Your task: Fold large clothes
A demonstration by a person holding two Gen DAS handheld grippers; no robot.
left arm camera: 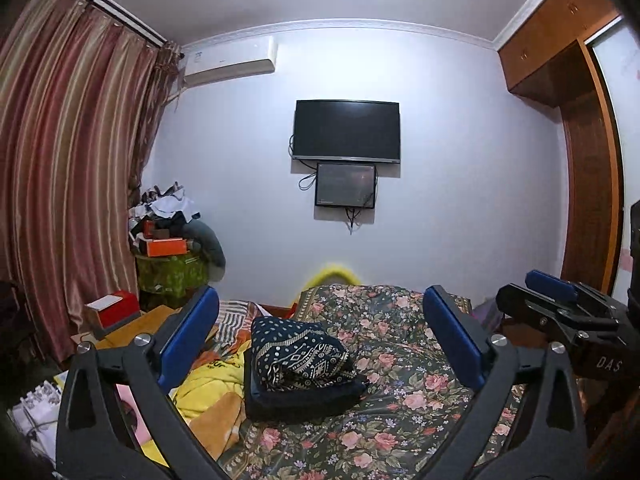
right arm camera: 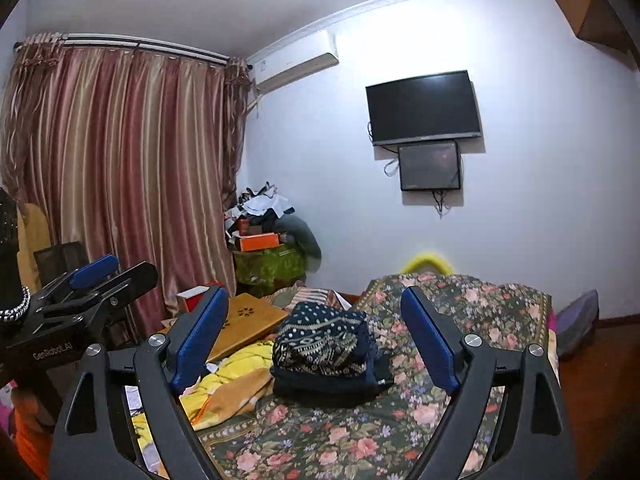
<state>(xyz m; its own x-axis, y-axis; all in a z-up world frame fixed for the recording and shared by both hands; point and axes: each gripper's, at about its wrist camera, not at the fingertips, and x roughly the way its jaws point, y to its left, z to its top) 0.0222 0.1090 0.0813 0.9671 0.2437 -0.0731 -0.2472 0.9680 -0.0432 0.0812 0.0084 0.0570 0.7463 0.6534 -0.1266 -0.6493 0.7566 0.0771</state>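
A folded navy garment with white dots and a patterned band [left arm camera: 302,354] lies on top of a dark folded piece on the floral bedspread [left arm camera: 400,400]. It also shows in the right wrist view [right arm camera: 324,344]. My left gripper [left arm camera: 320,336] is open and empty, held above the bed with the folded stack between and beyond its blue pads. My right gripper [right arm camera: 316,336] is open and empty too, framing the same stack. Each gripper shows at the side of the other's view, right [left arm camera: 560,300] and left [right arm camera: 100,280].
Yellow and orange cloth [left arm camera: 208,392] lies bunched left of the stack. A wooden board [right arm camera: 244,320] and a red and white box [left arm camera: 112,308] sit on the left. A cluttered pile [left arm camera: 172,232] stands by the curtain. A wardrobe [left arm camera: 592,160] is on the right.
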